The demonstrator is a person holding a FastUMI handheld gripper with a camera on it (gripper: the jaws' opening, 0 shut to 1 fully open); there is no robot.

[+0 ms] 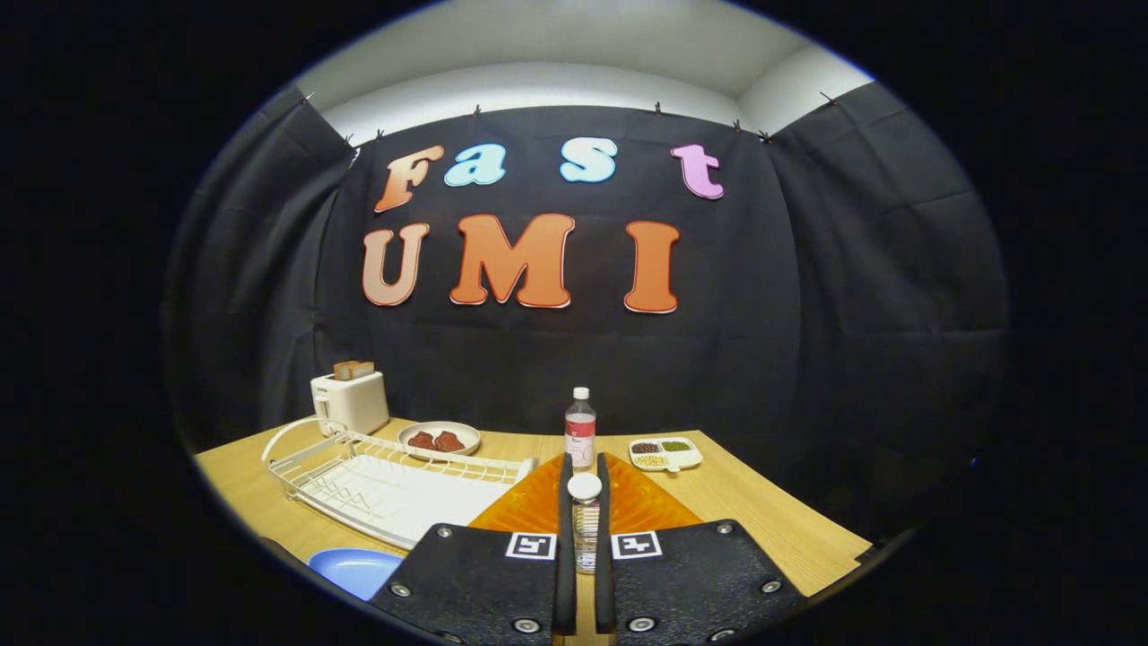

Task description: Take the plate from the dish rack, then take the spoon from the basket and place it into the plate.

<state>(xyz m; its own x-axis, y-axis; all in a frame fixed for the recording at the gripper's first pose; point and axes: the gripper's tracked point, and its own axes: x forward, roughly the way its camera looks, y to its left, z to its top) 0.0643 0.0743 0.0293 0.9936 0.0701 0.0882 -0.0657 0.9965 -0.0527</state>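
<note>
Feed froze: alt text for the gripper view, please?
The hand-held gripper has its fingers nearly closed over an orange ribbed plate, a clear white-capped bottle showing in their gap; grip unclear. A white wire dish rack lies alongside.

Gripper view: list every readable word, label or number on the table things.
Far bottle label: too small to read.
Near bottle, between the gripper fingers: nothing legible.
Toaster mark: blurred.
Square tags on the gripper: patterns, no words.

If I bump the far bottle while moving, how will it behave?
Far bottle is tall and narrow, so it likely tips, then rolls. It looks clear plastic, probably light. Gripper fingers stand nearly closed, a smaller bottle showing in their gap.
</note>
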